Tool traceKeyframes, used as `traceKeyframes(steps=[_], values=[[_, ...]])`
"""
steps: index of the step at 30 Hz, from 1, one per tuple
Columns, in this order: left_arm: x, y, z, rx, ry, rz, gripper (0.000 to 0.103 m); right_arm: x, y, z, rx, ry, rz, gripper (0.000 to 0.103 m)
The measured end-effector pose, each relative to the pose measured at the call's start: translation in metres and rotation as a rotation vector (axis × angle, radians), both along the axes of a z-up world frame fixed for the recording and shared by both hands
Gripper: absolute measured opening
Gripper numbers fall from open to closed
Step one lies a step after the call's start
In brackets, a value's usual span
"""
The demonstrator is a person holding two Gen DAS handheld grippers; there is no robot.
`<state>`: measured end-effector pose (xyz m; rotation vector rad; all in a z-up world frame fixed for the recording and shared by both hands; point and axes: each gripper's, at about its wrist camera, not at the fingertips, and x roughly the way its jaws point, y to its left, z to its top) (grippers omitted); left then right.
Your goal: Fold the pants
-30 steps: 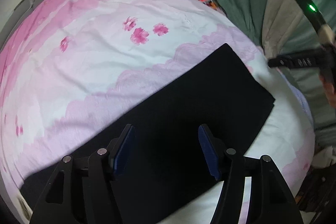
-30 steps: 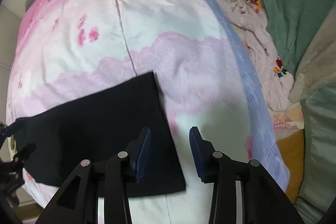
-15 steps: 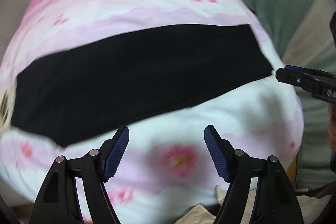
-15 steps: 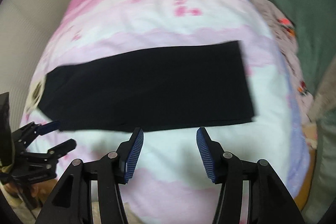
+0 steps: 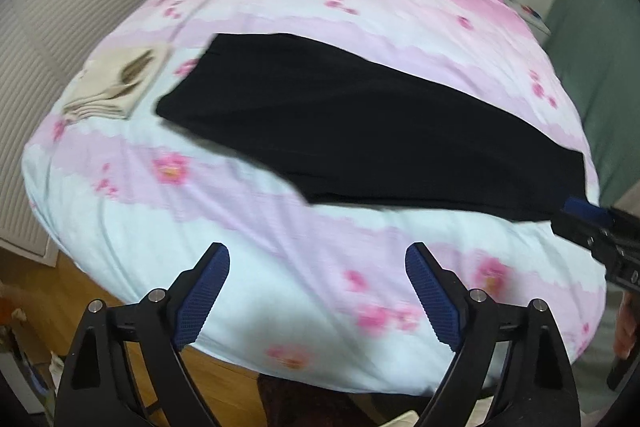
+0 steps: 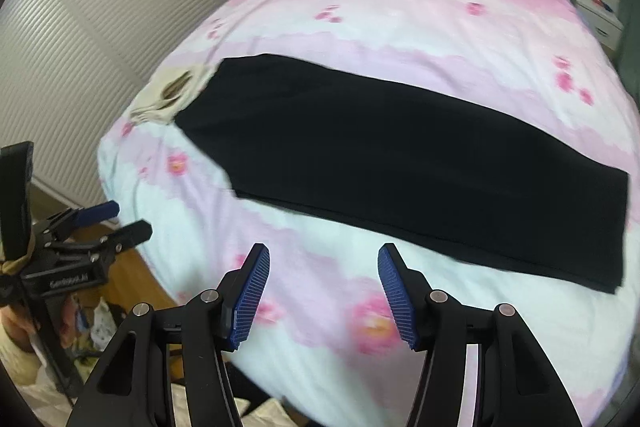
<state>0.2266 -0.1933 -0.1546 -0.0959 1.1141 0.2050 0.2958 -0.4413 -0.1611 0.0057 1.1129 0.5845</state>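
Black pants [image 5: 360, 123] lie flat as one long strip across the pink flowered bed cover; they also show in the right wrist view [image 6: 400, 163]. My left gripper [image 5: 316, 291] is open and empty, held off the near edge of the bed, well short of the pants. My right gripper [image 6: 324, 291] is open and empty, also back from the bed's near edge. In the left wrist view the right gripper [image 5: 600, 227] shows at the right, close to the pants' right end. In the right wrist view the left gripper [image 6: 108, 223] shows at the left, open.
A folded beige garment [image 5: 116, 83] lies on the bed cover [image 5: 120, 227] by the pants' left end, also in the right wrist view [image 6: 168, 99]. A ribbed white wall [image 6: 80, 27] stands left. Wooden floor [image 5: 92, 279] lies below the bed edge.
Both grippers have pulled back from over the pants to beyond the bed's near edge and turned left. The pants now lie spread full length. Both stay open.
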Motion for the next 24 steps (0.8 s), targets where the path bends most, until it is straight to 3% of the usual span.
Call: traceKeyframes(steps=[4, 8, 10, 12, 15, 19, 24], values=[[0.001, 0.074, -0.005, -0.026, -0.017, -0.001, 0.092, -0.009, 0.062, -0.005, 0.003, -0.021, -0.001, 0.057], [0.018, 0.156, -0.022, -0.071, 0.013, -0.044, 0.092, -0.017, 0.123, -0.026, -0.013, -0.002, -0.079, 0.057], [0.027, 0.192, -0.027, -0.096, 0.005, -0.085, 0.092, -0.018, 0.152, -0.041, -0.055, 0.055, -0.176, 0.057], [0.041, 0.221, -0.036, -0.076, 0.013, -0.084, 0.092, -0.019, 0.166, -0.053, -0.052, 0.098, -0.283, 0.057], [0.061, 0.253, -0.054, -0.111, 0.029, -0.074, 0.092, -0.014, 0.186, -0.076, -0.053, 0.185, -0.396, 0.057], [0.093, 0.287, -0.080, -0.202, 0.023, -0.033, 0.092, -0.009, 0.207, -0.094, -0.082, 0.197, -0.440, 0.057], [0.135, 0.319, -0.124, -0.373, 0.009, 0.051, 0.092, 0.008, 0.236, -0.119, -0.119, 0.193, -0.442, 0.057]])
